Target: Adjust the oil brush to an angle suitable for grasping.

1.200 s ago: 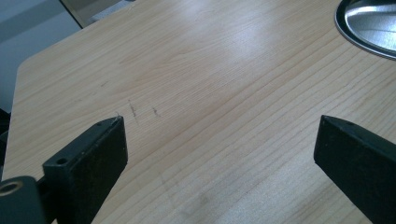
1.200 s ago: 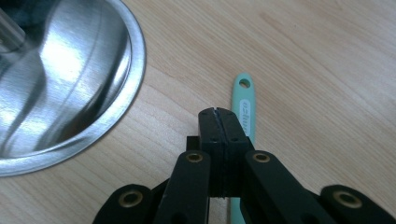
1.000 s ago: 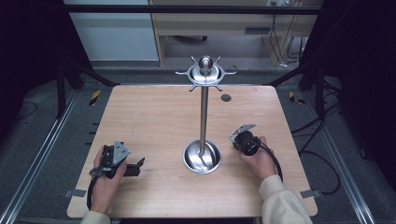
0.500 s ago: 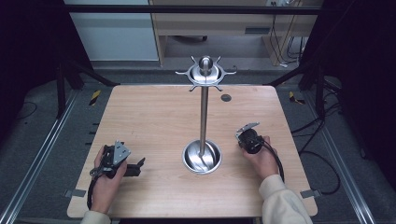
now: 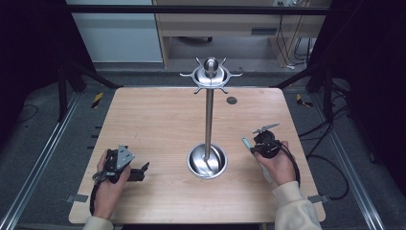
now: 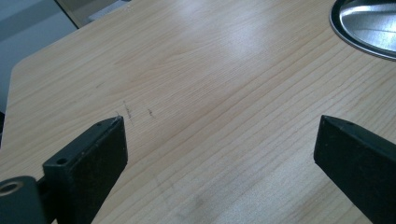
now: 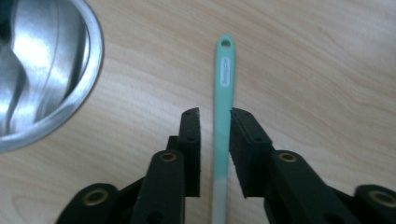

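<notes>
**One stand, one teal handle, two grippers on the desk**

Left gripper [image 5: 139, 171] is sitting near the desk's [image 5: 158, 120] front-left corner, jaws spread wide, nothing between them. One metal stand [image 5: 208, 120] is rising mid-desk from a round base. Right gripper [image 7: 215, 119] is pinching one slim teal handle [image 7: 223, 93] near the right edge. The right gripper view is showing the handle's hanging hole; the high view is showing just its tip, plus one dark disc [image 5: 231, 100] near the far edge.
</notes>
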The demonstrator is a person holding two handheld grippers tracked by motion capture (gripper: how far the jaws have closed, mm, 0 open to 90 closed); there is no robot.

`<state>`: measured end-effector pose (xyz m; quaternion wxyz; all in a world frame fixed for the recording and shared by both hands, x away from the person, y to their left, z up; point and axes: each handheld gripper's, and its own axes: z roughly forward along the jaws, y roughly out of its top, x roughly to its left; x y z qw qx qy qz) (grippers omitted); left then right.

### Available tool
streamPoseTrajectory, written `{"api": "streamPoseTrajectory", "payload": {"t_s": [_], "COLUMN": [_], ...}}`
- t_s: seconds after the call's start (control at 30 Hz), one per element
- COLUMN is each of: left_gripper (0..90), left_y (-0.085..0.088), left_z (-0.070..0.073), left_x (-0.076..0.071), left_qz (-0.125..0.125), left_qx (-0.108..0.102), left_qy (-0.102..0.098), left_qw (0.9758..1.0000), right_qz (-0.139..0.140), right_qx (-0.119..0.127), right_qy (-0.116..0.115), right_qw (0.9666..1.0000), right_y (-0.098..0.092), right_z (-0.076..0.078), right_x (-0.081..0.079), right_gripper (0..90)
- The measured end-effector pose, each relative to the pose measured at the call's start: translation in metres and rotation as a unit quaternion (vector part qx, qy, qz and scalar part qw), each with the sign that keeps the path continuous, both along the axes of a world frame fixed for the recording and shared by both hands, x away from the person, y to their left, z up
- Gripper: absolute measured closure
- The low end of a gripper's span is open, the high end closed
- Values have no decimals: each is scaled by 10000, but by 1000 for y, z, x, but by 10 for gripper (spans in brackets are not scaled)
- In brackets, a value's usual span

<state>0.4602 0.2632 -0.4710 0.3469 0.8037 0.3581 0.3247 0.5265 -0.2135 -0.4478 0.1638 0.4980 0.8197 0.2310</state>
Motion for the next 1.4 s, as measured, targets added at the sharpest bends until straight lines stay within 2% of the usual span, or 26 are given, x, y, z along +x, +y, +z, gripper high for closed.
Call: {"api": "streamPoseTrajectory", "payload": {"t_s": [0.1, 0.17, 0.47, 0.5, 0.53, 0.57, 0.73, 0.77, 0.87, 1.03, 1.17, 1.4], "left_gripper": [24, 24, 24, 24, 24, 24, 24, 24, 24, 24, 24, 24], "left_y": [0, 0, -1, -2, -2, -2, -2, -2, -2, -2, -2, -3], "left_z": [0, 0, -1, -1, -1, -2, -1, -1, -1, -1, -1, -1], "left_x": [0, 0, 0, 0, 0, 0, 0, 0, 0, 0, 0, 0], "left_qz": [-6, -12, -74, -65, -65, -65, -69, -68, -80, -71, -80, -85], "left_qx": [-4, -6, 54, 26, 26, 24, 25, 22, 50, 24, 63, 71], "left_qy": [6, 11, 80, 69, 69, 71, 79, 78, 81, 69, 75, 76], "left_qw": [10000, 10000, 9999, 10000, 10000, 10000, 9999, 9999, 9999, 9999, 9999, 9999], "right_qz": [-28, -34, -3, -28, -28, -40, 15, -12, 44, 76, 123, 75], "right_qx": [-104, -163, -385, -416, -416, -474, -526, -516, -537, -667, -677, -702], "right_qy": [283, 375, 678, 806, 806, 910, 984, 1072, 1074, 1211, 1303, 1441], "right_qw": [9995, 9992, 9970, 9959, 9959, 9947, 9938, 9929, 9928, 9904, 9891, 9870], "right_y": [-5, -5, -2, -3, -3, -4, -6, -5, -4, 0, 0, -2], "right_z": [0, -3, -6, -9, -9, -11, -13, -12, -13, -16, -18, -19], "right_x": [-2, -1, 5, 7, 7, 9, 12, 13, 14, 17, 19, 20], "right_gripper": [636, 608, 616, 619, 619, 622, 647, 659, 671, 704, 738, 763]}}
